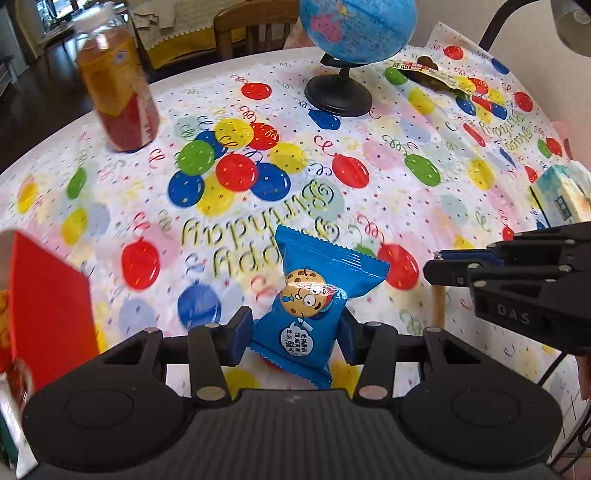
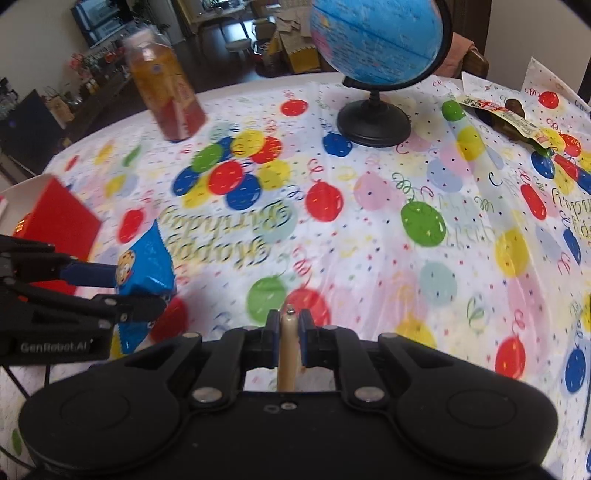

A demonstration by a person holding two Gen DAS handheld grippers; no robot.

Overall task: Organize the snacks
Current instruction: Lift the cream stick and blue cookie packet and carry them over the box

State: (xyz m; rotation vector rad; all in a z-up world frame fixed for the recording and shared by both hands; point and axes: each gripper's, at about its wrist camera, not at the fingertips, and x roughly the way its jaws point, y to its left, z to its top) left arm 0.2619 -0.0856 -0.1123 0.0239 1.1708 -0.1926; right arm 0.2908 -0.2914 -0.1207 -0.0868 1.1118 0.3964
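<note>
- Here, left gripper [image 1: 295, 334] at bottom centre of the left wrist view, fingers [image 1: 240, 339] clamped on both sides of a blue cookie packet [image 1: 314, 295], lifted clear of the surface [image 1: 443, 206].
- Same packet [image 2: 146, 267] seen at the left edge of the right wrist view, pinched by the left gripper [image 2: 122, 291] reaching in from the left.
- Right gripper [image 2: 290, 338] at bottom centre of the right wrist view, fingers [image 2: 304, 339] pressed together on a thin pale stick [image 2: 287, 354], upright between them.
- Right gripper [image 1: 443, 264] also at the right edge of the left wrist view, stick [image 1: 438, 306] hanging below its tips.
- Red box [image 1: 48, 295] at the left edge, open top toward the upper left in the right wrist view [image 2: 55, 218], near the packet.
- Balloon-print cloth [image 2: 369, 221] over the whole surface.
- Bottle of amber drink [image 1: 118, 92] upper left, blurred.
- Globe [image 1: 354, 26] on a black stand, upper centre.
- Dark snack wrapper [image 1: 432, 75] upper right, just beyond the globe.
- Pale blue tissue pack [image 1: 561, 195] at the right edge of the left wrist view.
</note>
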